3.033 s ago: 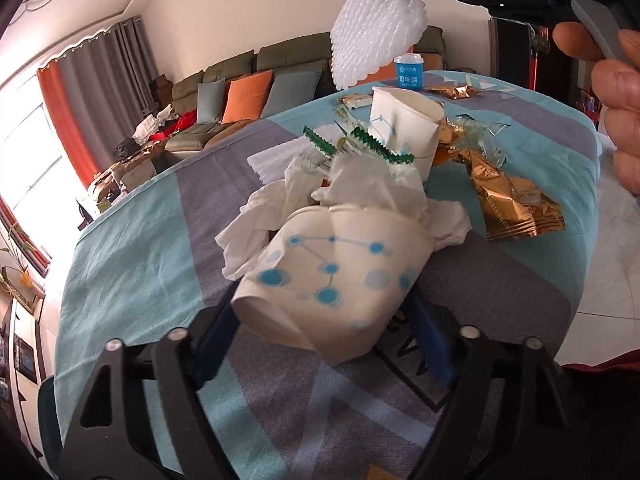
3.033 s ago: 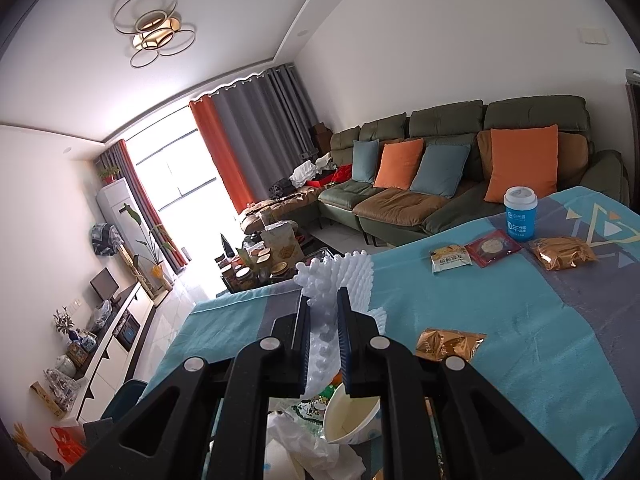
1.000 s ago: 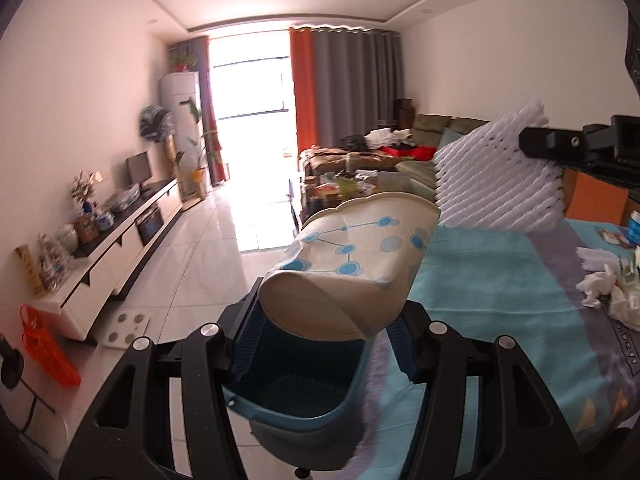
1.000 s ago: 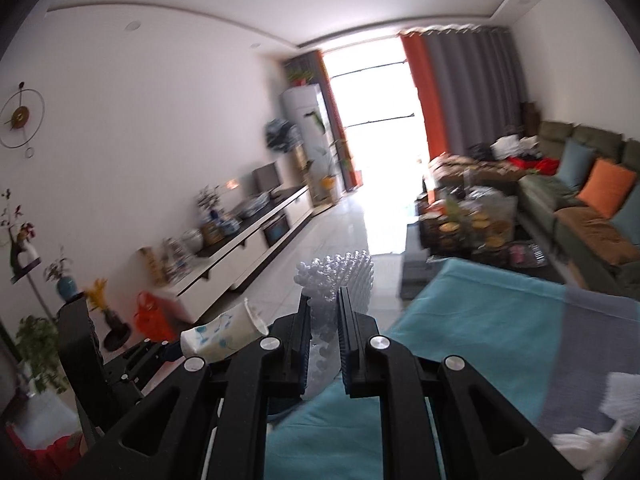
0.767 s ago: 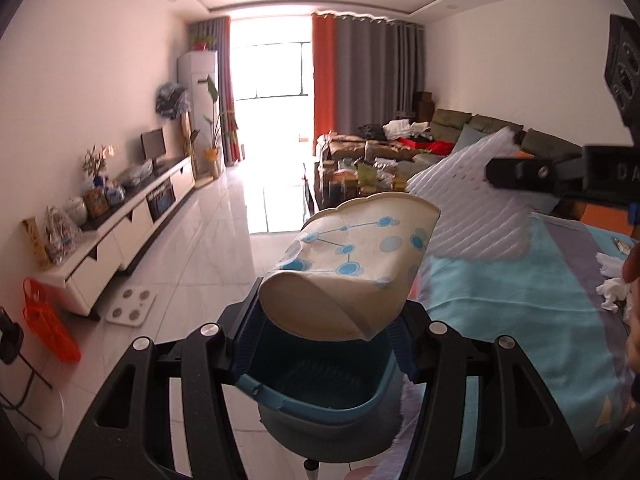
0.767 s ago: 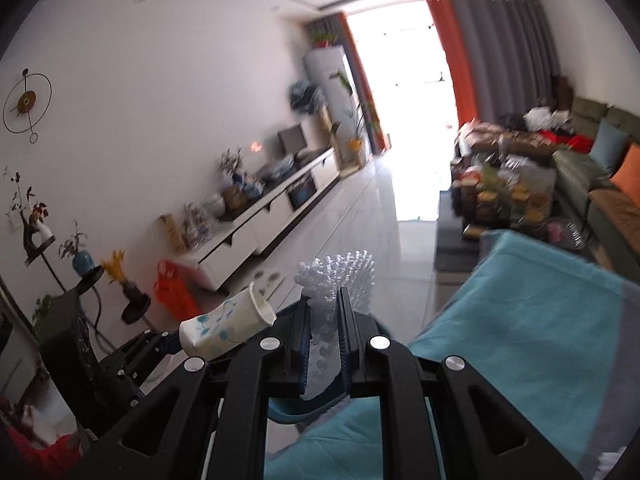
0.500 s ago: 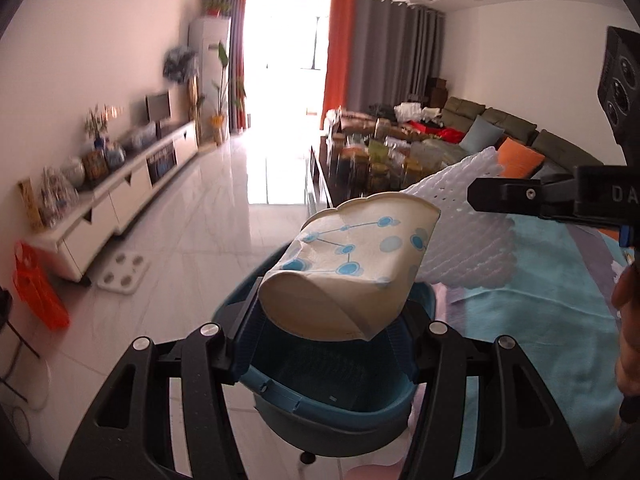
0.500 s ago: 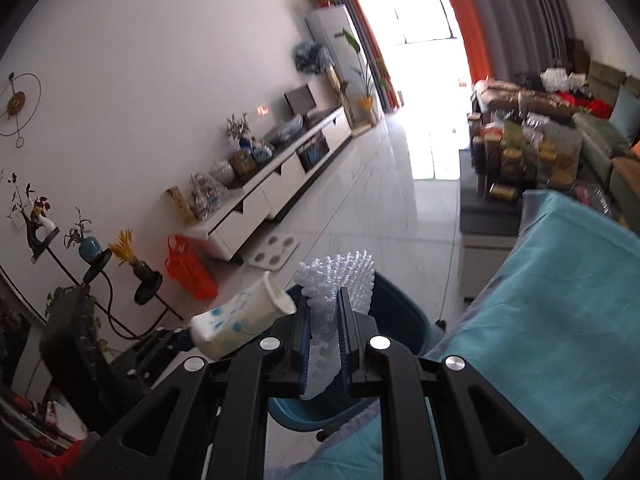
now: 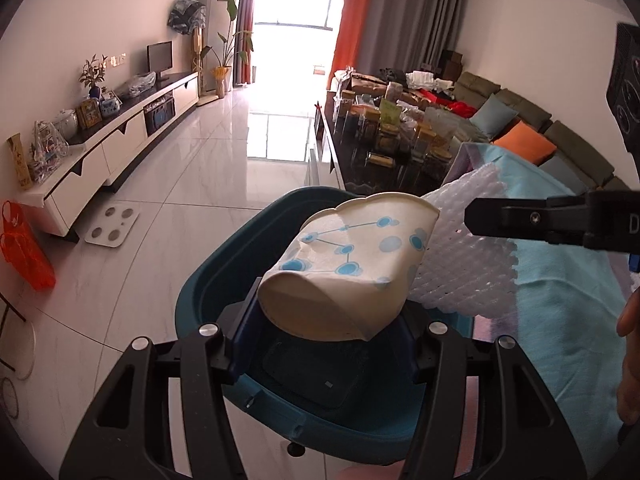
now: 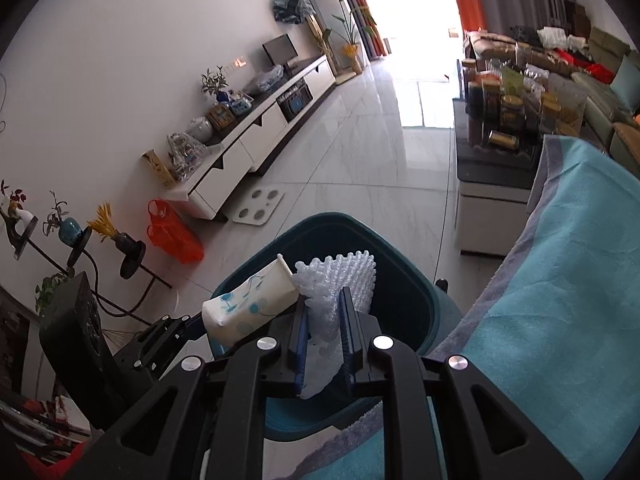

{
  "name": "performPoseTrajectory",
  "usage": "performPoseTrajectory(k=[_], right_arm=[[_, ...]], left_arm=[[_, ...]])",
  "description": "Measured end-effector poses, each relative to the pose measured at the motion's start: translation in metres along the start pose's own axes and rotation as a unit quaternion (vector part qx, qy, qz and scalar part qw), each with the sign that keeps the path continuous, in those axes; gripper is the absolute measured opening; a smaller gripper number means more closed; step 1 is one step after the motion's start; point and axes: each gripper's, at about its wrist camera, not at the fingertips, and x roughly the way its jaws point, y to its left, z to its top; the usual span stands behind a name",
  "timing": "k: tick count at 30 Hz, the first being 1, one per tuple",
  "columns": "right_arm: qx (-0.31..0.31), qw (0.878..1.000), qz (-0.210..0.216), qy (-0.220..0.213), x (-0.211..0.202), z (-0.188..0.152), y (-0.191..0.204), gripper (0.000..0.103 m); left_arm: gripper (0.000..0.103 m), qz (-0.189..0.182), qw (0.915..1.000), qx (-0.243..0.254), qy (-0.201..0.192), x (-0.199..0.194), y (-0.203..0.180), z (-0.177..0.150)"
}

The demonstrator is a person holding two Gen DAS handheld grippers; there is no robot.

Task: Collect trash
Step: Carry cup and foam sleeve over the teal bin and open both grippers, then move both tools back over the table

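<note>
My left gripper [image 9: 324,312] is shut on a crushed white paper cup with blue dots [image 9: 352,268] and holds it over the open teal trash bin [image 9: 212,280]. My right gripper [image 10: 325,312] is shut on a white foam net sleeve [image 10: 336,280] and holds it over the same bin [image 10: 404,272], touching the cup [image 10: 248,308]. In the left wrist view the foam net [image 9: 464,272] and the right gripper's finger [image 9: 532,220] sit just right of the cup. The bin's inside looks empty.
The table with a teal and grey cloth [image 10: 560,280] is right of the bin. A white TV cabinet [image 9: 100,152], a bathroom scale [image 9: 112,226] and an orange bag [image 9: 24,248] stand on the tiled floor at left. A cluttered coffee table [image 9: 392,136] lies beyond.
Both grippers swung from the table to the bin and lowered over it. The cup and foam net are now close together above the bin opening.
</note>
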Motion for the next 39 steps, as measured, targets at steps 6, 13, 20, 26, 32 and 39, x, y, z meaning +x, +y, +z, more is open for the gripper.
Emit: performPoseTrajectory(k=[6,13,20,26,32,39], right_arm=[[0.004,1.0,0.003,0.018,0.014,0.003,-0.001,0.029],[0.008,1.0,0.001,-0.001,0.006,0.004,-0.005,0.034],[-0.025,0.998,-0.018,-0.056,-0.028,0.005,0.002,0.054],[-0.063,0.988,-0.073,-0.116,-0.065,0.002,0.006,0.076],[-0.079,0.977,-0.119,-0.157,-0.097,-0.007,0.001,0.092],[-0.076,0.964,-0.162,-0.196,-0.137,-0.031,-0.015,0.096]], left_arm=[[0.071,0.008,0.9999,0.006,-0.003,0.009,-0.007,-0.001],[0.076,0.018,0.9998,0.004,-0.008,0.002,-0.009,-0.002],[0.091,0.024,0.9988,-0.004,-0.043,-0.041,-0.003,-0.003],[0.097,0.017,0.9962,-0.01,-0.085,-0.094,-0.007,0.001],[0.097,0.001,0.9933,-0.012,-0.115,-0.138,-0.022,0.003],[0.097,-0.027,0.99,-0.005,-0.139,-0.18,-0.049,-0.001]])
